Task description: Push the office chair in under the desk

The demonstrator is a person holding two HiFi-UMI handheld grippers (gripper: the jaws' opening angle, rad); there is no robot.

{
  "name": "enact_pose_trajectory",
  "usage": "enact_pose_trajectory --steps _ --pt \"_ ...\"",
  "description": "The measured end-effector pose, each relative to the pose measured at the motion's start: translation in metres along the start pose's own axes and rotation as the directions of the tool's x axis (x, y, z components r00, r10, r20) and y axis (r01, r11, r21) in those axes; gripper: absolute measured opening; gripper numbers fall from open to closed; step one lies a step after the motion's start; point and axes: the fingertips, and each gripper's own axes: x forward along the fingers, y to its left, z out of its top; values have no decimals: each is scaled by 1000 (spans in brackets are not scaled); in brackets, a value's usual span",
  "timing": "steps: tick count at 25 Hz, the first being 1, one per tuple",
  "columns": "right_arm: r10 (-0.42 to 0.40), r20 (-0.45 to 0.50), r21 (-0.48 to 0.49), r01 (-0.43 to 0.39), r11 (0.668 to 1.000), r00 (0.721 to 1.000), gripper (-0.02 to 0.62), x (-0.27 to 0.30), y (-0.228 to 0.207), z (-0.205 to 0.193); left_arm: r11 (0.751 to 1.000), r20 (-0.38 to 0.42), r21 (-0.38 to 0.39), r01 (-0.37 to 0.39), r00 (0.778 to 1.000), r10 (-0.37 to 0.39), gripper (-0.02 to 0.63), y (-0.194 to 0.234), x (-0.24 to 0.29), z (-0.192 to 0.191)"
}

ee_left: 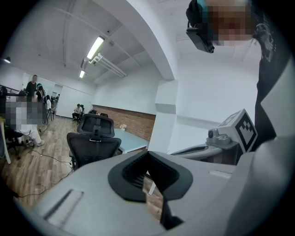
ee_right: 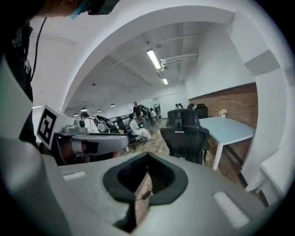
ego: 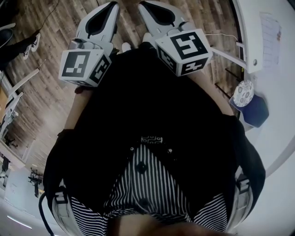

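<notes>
- Open-plan office with a wood-plank floor (ego: 46,55), a brick wall (ee_right: 230,99) and strip lights (ee_left: 95,47) on a white ceiling.
- Left gripper (ego: 109,7): I hold it out in front of my dark top. Its jaws are pressed together with nothing between them.
- Right gripper (ego: 146,6): I hold it just beside the left one, tips close together. Its jaws are likewise pressed together and empty.
- Both grippers point across the room towards the furniture, well apart from it; neither touches anything.
- Office chair (ee_right: 186,138): black, mesh-backed, with a headrest. It is upright on the floor with its back towards me.
- Desk (ee_right: 230,126): pale blue top on white legs, running along the brick wall. The chair stands at its near end, just beside it. I cannot tell whether they touch.
- Cable (ee_left: 50,159): lies on the floor near the chair's base.
- Seated people (ee_right: 133,124): at the far end of the room, beyond the chair.
</notes>
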Motion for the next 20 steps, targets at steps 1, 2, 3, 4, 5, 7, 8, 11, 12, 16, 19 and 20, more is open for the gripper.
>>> enact_pose_trajectory --steps 1,2,3,4,5,7,8,11,12,16,19,20 --pt "2 -4 9 -2 1000 1000 2 1 -2 -2 1000 3 1 4 1000 -4 0 0 3 2" --pt "4 -5 26 -3 1000 1000 2 2 -6 -3 1000 7 4 9 1000 -9 0 -1 7 4" --pt "5 -5 50 -5 999 1000 2 2 -12 -5 1000 9 7 14 1000 -14 0 -4 12 5" --pt "6 -3 72 -6 997 1000 2 1 -18 -7 1000 9 10 18 1000 -18 0 -8 17 5" --pt "7 -1 88 -7 996 1000 2 0 -24 -9 1000 7 15 20 1000 -20 0 -13 21 5" --pt "11 6 97 -12 995 1000 2 0 -31 -9 999 -3 30 23 1000 -23 0 -19 27 3" --pt "18 11 102 -19 995 1000 2 1 -33 -8 999 -9 37 21 1000 -21 0 -19 29 2" --pt "38 22 143 -40 989 999 2 7 -43 -8 999 -20 33 1 1000 0 0 -15 38 1" --pt "39 21 155 -41 987 999 2 9 -49 -9 999 -20 32 -7 1000 8 0 -14 42 2" --pt "42 27 181 -46 982 999 2 14 -64 -9 998 -21 61 -17 1000 18 0 -10 55 8" --pt "33 34 191 -39 981 999 2 13 -73 -8 998 -32 59 -15 999 17 0 -11 61 4" --pt "31 32 191 -36 981 999 2 13 -76 -8 999 -38 52 -15 999 17 0 -11 63 2"
